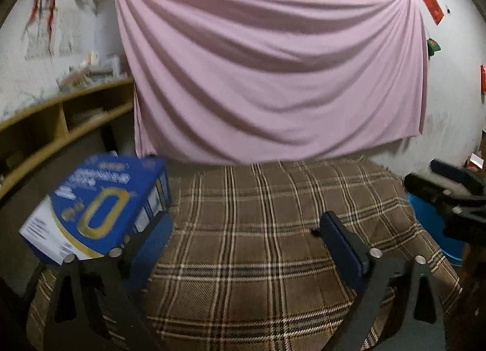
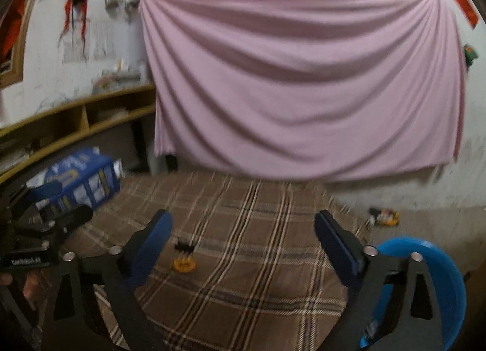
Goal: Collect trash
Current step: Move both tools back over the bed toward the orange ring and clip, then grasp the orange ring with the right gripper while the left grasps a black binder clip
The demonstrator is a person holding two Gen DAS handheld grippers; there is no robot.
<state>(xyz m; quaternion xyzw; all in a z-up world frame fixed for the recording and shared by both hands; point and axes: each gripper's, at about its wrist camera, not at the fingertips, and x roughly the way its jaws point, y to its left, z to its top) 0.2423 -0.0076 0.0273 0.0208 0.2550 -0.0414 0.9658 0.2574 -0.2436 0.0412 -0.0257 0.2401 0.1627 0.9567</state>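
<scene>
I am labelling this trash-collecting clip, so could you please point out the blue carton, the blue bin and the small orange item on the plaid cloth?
blue carton [image 1: 100, 208]: left wrist view, on its printed top face.
blue bin [image 2: 446, 284]: right wrist view, on its rim.
small orange item [image 2: 184, 265]: right wrist view, on its centre.

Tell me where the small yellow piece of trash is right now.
In the right wrist view, the small yellow piece lies on the plaid cloth, just inside the right gripper's left finger, with a small black item right behind it.
</scene>
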